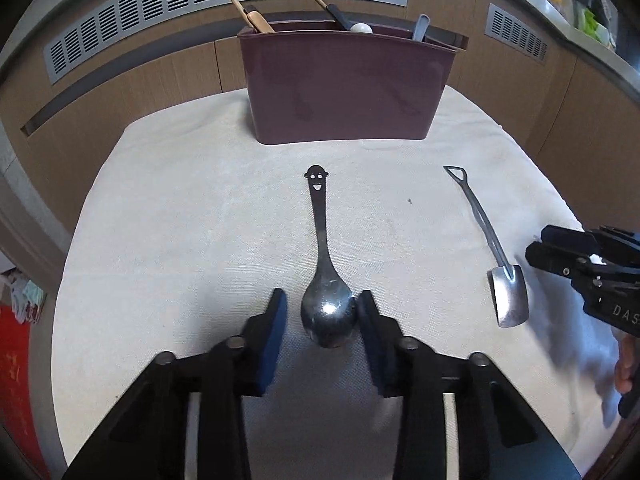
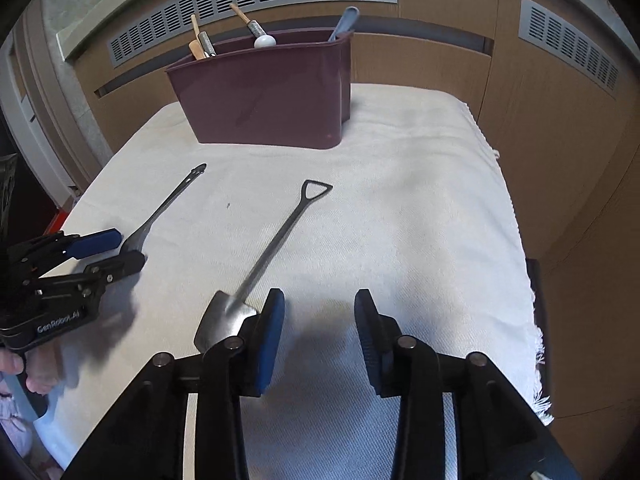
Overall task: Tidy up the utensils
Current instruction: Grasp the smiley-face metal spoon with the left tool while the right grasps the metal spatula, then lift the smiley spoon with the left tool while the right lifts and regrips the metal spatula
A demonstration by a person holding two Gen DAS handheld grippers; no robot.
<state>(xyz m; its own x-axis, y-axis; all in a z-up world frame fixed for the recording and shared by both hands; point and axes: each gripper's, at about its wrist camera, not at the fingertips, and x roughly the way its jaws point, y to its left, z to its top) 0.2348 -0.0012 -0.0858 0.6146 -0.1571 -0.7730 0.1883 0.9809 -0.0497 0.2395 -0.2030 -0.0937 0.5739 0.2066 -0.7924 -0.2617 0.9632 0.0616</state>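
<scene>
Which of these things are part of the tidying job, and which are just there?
Part of the job:
smiley spoon
shovel spoon
maroon holder, utensils already in it
left hand-held gripper, jaws around the smiley spoon's bowl
right hand-held gripper, nothing between its jaws

Just there:
white cloth
wall vents

Both grippers are black linkage frames with round silver pivot pins and blue pads on the fingers [image 2: 269, 334]. The left gripper [image 2: 120, 250] carries white "GenRobot.AI" lettering — the right gripper [image 1: 538, 246] shows "DAS" and small screws.
</scene>
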